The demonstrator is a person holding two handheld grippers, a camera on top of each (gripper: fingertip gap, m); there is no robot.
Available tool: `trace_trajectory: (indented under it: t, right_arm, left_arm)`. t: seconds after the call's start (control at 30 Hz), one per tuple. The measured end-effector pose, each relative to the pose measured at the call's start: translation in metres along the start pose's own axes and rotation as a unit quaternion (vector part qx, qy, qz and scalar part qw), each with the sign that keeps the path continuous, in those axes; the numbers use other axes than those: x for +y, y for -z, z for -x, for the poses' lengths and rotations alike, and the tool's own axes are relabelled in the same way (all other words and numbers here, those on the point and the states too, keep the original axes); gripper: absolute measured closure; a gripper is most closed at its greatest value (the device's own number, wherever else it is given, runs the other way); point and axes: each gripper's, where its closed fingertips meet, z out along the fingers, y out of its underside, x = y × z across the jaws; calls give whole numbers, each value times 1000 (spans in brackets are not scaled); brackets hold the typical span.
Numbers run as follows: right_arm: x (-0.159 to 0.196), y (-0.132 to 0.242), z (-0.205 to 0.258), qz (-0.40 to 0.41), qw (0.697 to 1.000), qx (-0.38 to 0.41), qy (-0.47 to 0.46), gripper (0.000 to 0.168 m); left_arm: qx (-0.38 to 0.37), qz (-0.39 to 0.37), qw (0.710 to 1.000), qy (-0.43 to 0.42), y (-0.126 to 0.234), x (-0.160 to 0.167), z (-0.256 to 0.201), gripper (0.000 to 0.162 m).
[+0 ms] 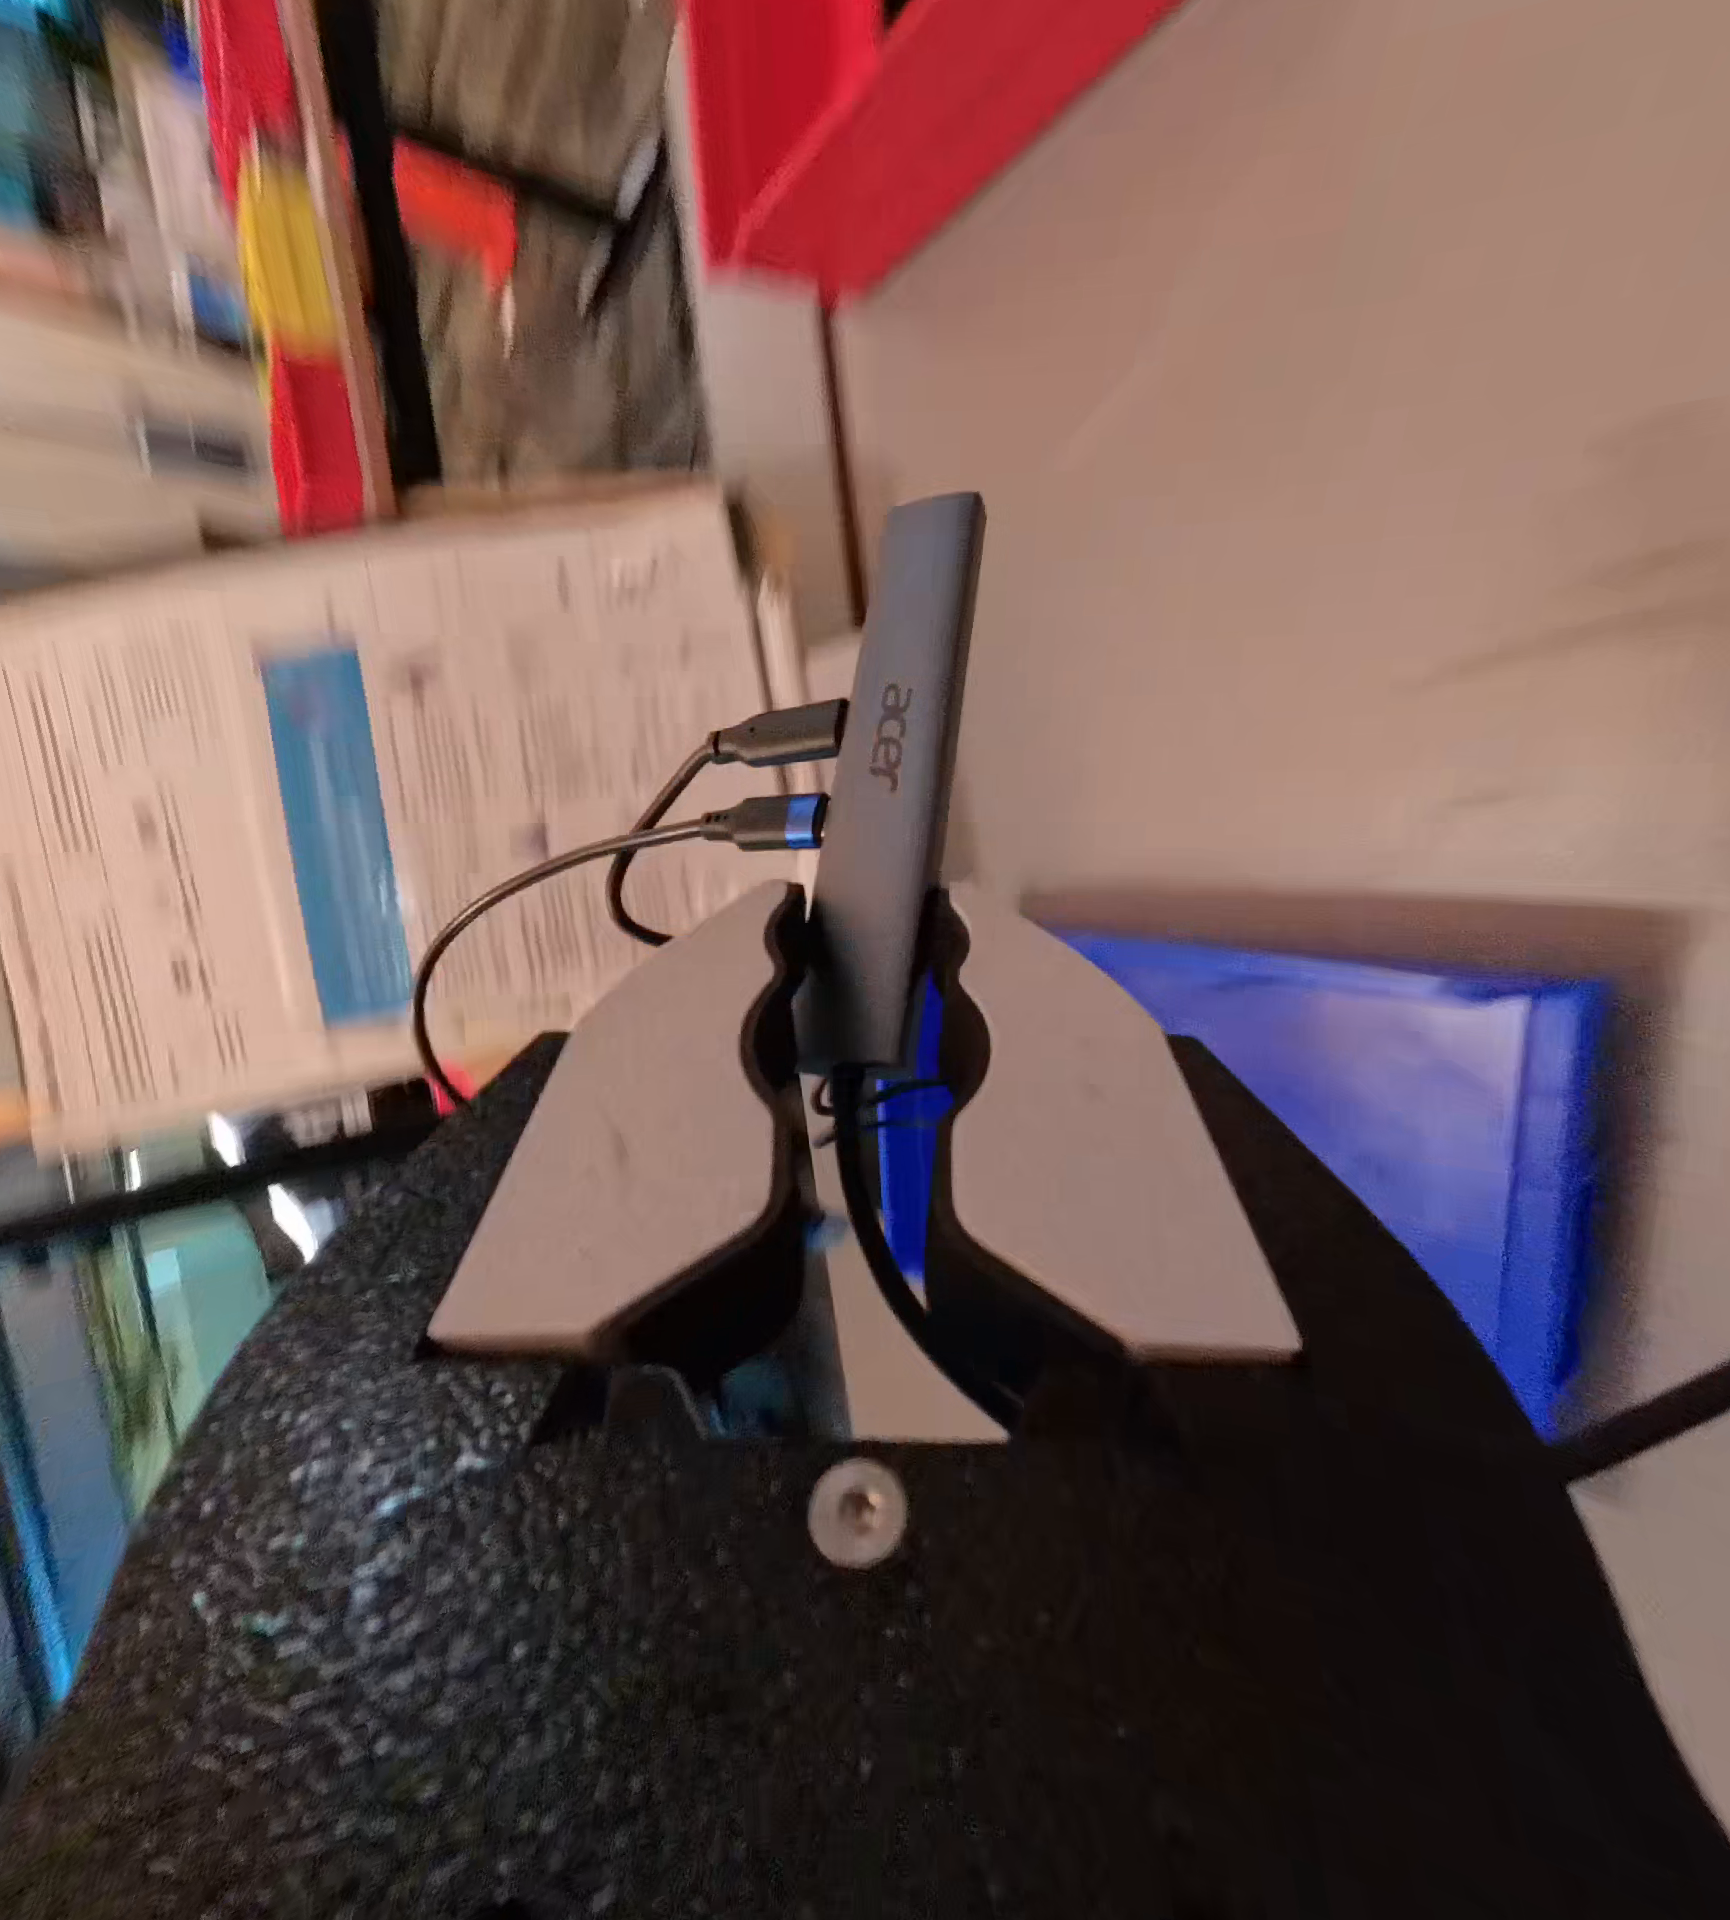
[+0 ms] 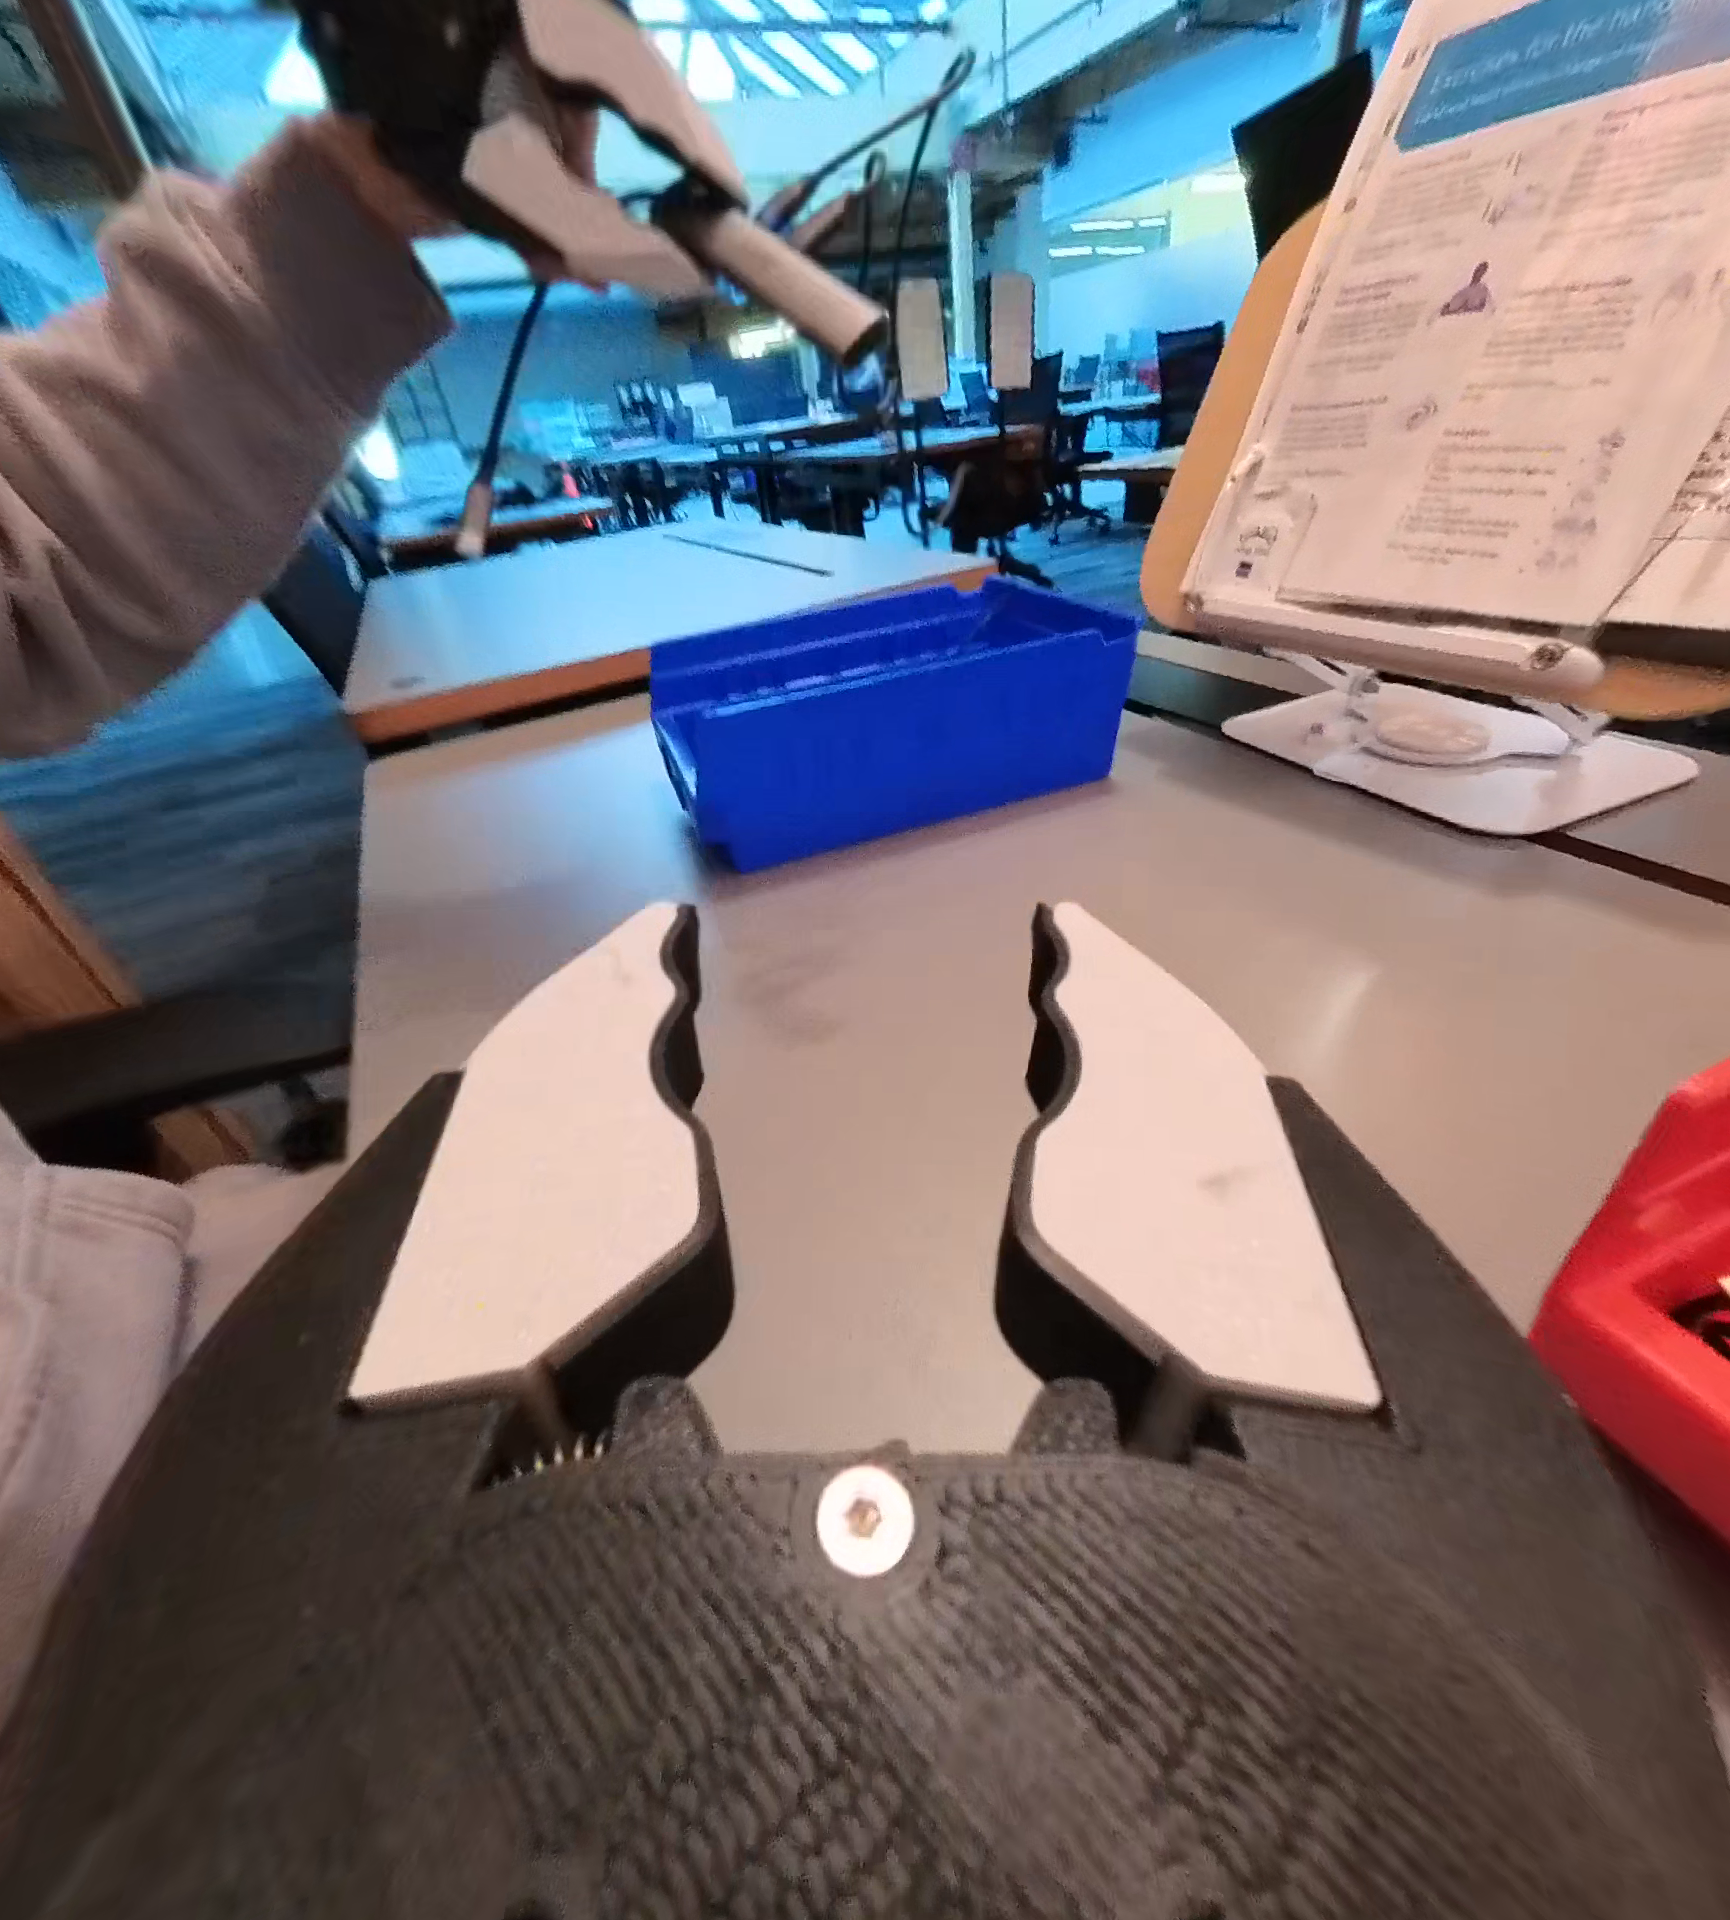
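My left gripper (image 1: 866, 914) is shut on the lower end of a slim grey USB hub (image 1: 908, 748), held up in the air and tilted. Two grey cable plugs (image 1: 778, 774) sit in the hub's side and their thin cables (image 1: 487, 935) loop down. The hub's own black cable (image 1: 876, 1247) runs back between the fingers. In the right wrist view the left gripper (image 2: 674, 223) shows at the top left with the hub (image 2: 799, 286) above the table. My right gripper (image 2: 863, 935) is open and empty, low over the grey table (image 2: 1204, 987), behind a blue bin (image 2: 902, 727).
The blue bin (image 1: 1360, 1122) also shows past the left gripper. A red bin (image 2: 1713, 1340) with small parts sits at the right; red also shows in the left view (image 1: 840, 135). A document stand with printed pages (image 2: 1526, 343) stands at the back right. A person's grey sleeve (image 2: 113, 468) is at the left. My hands' fingertips stand some 30 centimetres from each other.
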Motion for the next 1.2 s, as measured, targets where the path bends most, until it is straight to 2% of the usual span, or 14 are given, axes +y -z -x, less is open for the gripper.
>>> trace_trajectory:
  t: [0.1,0.17,0.23,0.37,0.47,0.57,0.67,0.77,0.93,1.0,1.07,1.13,1.2]
  right_arm:
    - [-25,1,9,-73,991,-43,-99,103]
    - [-33,0,19,-102,976,-96,-167,110]
    - [-28,-7,32,-84,969,-134,-191,109]
    - [-5,-25,48,-35,967,-161,-192,104]
    - [11,-28,71,-1,947,-237,-215,119]
    - [24,-23,91,37,926,-307,-218,135]
    - [39,-22,89,72,930,-299,-199,142]
    - [36,-14,87,61,920,-320,-217,155]
    - [34,-20,85,47,914,-328,-234,158]
    - [29,-25,79,23,911,-321,-259,158]
    - [24,-32,70,-6,917,-296,-269,159]
    - [13,-40,52,-53,918,-249,-304,158]
    - [3,-44,31,-114,907,-195,-355,158]
  left_arm:
    - [37,-89,992,-74,1,-73,-35,139]
    - [61,-130,982,-121,-11,-110,-67,139]
    - [76,-152,971,-167,-26,-140,-101,140]
    - [78,-193,947,-245,-44,-191,-150,139]
    - [94,-218,935,-264,-51,-215,-173,140]
    - [102,-221,933,-264,-56,-218,-177,140]
    - [110,-230,936,-242,-54,-214,-174,140]
    - [116,-232,938,-228,-52,-207,-172,140]
    - [120,-226,943,-211,-56,-197,-168,139]
    - [123,-228,951,-169,-59,-191,-162,138]
    - [108,-237,960,-100,-63,-187,-148,128]
    - [53,-230,971,-21,-66,-177,-122,114]
    - [-29,-233,968,92,-58,-169,-88,115]
